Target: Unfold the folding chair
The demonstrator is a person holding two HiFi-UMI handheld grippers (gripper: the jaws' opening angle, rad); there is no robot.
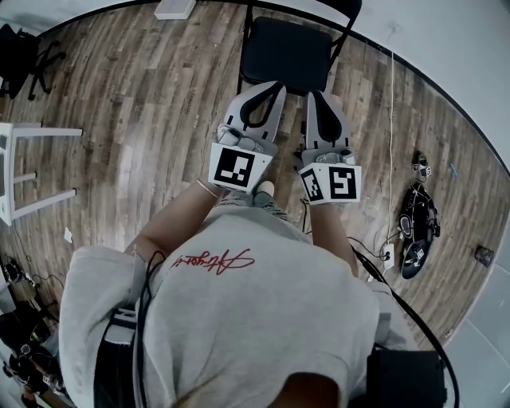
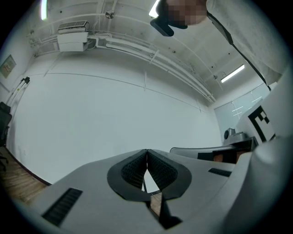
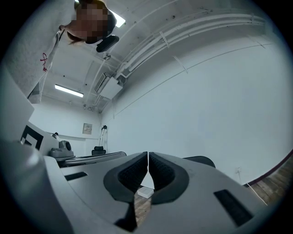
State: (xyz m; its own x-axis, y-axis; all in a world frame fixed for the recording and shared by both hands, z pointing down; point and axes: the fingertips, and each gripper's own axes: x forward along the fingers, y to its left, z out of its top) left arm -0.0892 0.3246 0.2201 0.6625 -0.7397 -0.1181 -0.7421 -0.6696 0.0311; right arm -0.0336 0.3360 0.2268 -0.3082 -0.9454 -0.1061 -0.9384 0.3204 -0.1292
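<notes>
The black folding chair (image 1: 287, 49) stands on the wood floor at the top of the head view, with its seat flat and its backrest toward the white wall. My left gripper (image 1: 267, 86) and right gripper (image 1: 316, 96) hover side by side over the seat's near edge, pointing at the chair. Both are shut, pads together, with nothing between them. The left gripper view shows its jaws (image 2: 146, 151) closed against the bare wall, with the right gripper (image 2: 215, 153) beside them. In the right gripper view the jaws (image 3: 148, 154) are closed too, and the chair's dark backrest (image 3: 201, 161) peeks over them.
A white stool (image 1: 32, 171) stands at the left and a black office chair (image 1: 24, 52) at the far left. Cables and black gear (image 1: 418, 227) lie on the floor at the right. A white box (image 1: 175, 8) sits by the wall. A black bag (image 1: 402, 374) is behind the person.
</notes>
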